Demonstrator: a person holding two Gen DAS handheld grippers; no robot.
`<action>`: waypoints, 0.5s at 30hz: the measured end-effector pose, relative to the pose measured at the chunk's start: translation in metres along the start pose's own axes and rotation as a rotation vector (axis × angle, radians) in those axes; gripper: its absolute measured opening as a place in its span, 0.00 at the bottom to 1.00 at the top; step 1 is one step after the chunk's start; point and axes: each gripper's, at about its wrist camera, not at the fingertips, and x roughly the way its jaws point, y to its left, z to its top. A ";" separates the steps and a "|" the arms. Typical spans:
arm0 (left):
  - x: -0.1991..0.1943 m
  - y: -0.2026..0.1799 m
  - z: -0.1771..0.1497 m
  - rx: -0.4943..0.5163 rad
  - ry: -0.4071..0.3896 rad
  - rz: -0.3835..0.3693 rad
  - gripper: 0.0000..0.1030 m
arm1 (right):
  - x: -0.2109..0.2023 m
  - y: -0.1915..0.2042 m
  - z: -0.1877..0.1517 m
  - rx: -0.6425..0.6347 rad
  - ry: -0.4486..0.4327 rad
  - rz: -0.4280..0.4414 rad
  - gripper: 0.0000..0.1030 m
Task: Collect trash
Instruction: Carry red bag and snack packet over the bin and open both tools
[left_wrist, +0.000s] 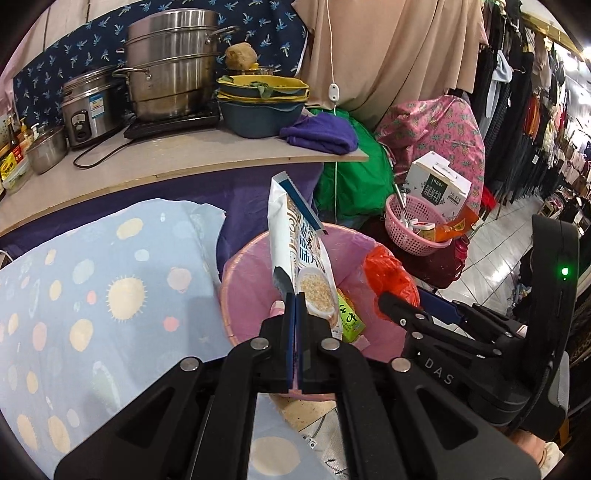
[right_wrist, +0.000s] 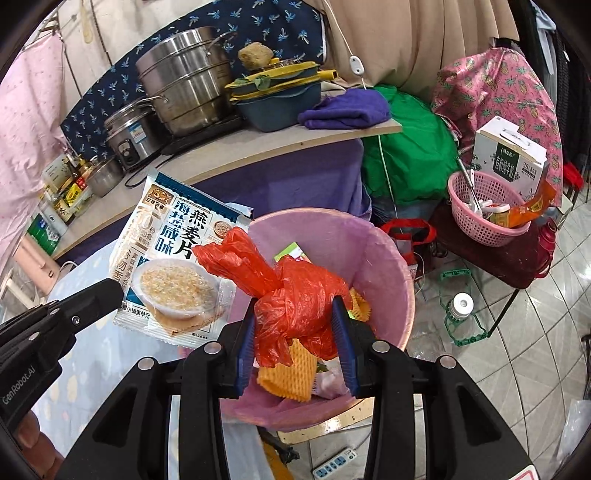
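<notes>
My left gripper (left_wrist: 295, 299) is shut on an empty oatmeal packet (left_wrist: 295, 236), held upright over the pink trash bin (left_wrist: 243, 295). The packet also shows in the right wrist view (right_wrist: 173, 258), held by the left gripper (right_wrist: 114, 291) beside the bin (right_wrist: 391, 266). My right gripper (right_wrist: 299, 325) is shut on a crumpled red plastic bag (right_wrist: 295, 291), right above the bin's opening. In the bin lie an orange foam net (right_wrist: 288, 373) and a green carton (left_wrist: 349, 317). The right gripper (left_wrist: 402, 302) with the red bag (left_wrist: 388, 273) shows in the left wrist view.
A bed with a dotted blue sheet (left_wrist: 92, 295) lies left of the bin. A counter (left_wrist: 184, 158) behind holds pots, bowls and a purple cloth. A pink basket (right_wrist: 484, 218) with a carton stands to the right. A bottle (right_wrist: 460, 308) and power strip (right_wrist: 334, 463) lie on the tiled floor.
</notes>
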 end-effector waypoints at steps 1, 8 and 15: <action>0.003 -0.002 0.000 0.001 0.004 0.001 0.00 | 0.005 -0.004 0.001 0.004 0.008 0.000 0.36; 0.027 -0.005 0.000 0.000 0.037 -0.001 0.00 | 0.027 -0.012 0.000 0.012 0.047 -0.002 0.36; 0.043 -0.006 -0.003 -0.003 0.065 -0.018 0.00 | 0.044 -0.017 -0.005 0.031 0.069 -0.011 0.44</action>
